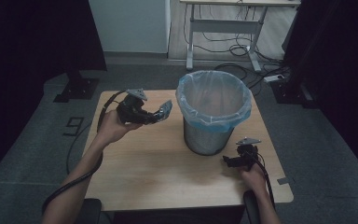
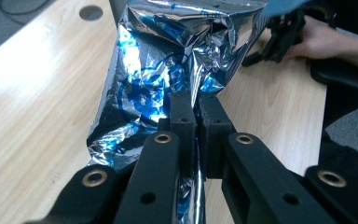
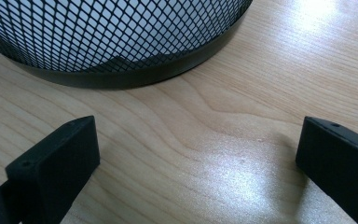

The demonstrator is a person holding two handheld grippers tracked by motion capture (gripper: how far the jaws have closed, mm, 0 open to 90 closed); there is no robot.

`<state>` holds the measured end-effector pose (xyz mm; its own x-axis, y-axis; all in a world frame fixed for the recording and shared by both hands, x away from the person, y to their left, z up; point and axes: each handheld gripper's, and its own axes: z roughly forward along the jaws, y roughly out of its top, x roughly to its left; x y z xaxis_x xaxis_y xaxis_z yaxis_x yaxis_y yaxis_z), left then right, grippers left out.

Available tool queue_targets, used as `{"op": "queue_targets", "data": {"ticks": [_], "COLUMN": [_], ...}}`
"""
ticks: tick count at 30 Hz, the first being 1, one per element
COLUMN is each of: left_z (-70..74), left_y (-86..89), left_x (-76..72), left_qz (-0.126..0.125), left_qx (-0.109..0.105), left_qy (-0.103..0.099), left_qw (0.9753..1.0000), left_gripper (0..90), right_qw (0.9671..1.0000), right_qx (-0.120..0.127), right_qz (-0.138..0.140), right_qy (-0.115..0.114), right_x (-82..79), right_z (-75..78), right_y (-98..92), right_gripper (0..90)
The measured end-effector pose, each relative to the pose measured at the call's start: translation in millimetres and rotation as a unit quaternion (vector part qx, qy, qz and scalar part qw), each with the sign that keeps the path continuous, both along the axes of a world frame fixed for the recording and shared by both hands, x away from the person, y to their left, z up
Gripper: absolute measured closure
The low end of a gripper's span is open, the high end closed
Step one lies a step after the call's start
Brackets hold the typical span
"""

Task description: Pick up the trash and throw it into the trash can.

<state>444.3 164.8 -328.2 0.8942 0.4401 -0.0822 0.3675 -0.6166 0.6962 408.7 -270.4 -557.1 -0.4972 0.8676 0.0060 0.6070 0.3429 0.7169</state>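
Note:
A crumpled silver and blue foil wrapper (image 2: 163, 70) is pinched between the jaws of my left gripper (image 2: 196, 114), which is shut on it. In the high view my left gripper (image 1: 161, 113) holds the wrapper (image 1: 165, 109) above the table, just left of the mesh bin (image 1: 209, 137). The bin is lined with a light blue bag (image 1: 213, 98). My right gripper (image 1: 227, 161) rests low by the bin's right base. Its jaws stand wide open in the right gripper view, with bare wood between them and the mesh bin (image 3: 112, 37) just ahead.
The wooden table (image 1: 158, 172) has bare room in front of the bin and at the left. A round cable hole (image 2: 91, 12) sits near the far table corner. Behind the table stand a white desk frame (image 1: 223, 28) and loose floor cables (image 1: 242, 49).

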Motion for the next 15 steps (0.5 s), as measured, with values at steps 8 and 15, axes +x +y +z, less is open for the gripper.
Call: {"op": "queue_targets", "data": {"ticks": [8, 15], "left_z": [37.3, 57.7], "left_y": [-11.0, -28.7], "left_x": [7.7, 13.3], "left_qz": [-0.007, -0.015], "left_qx": [-0.018, -0.021], "left_qy": [-0.013, -0.024], "left_qw": [0.9997, 0.9994], "left_gripper": [85.8, 85.8], "right_qw": [1.0000, 1.0000], "right_qx": [0.000, 0.000], "right_qz": [0.000, 0.000], "right_qy": [0.000, 0.000], "right_x": [0.0, 0.0], "right_z": [0.0, 0.1], "right_y": [0.0, 0.0], "right_gripper": [0.0, 0.0]}}
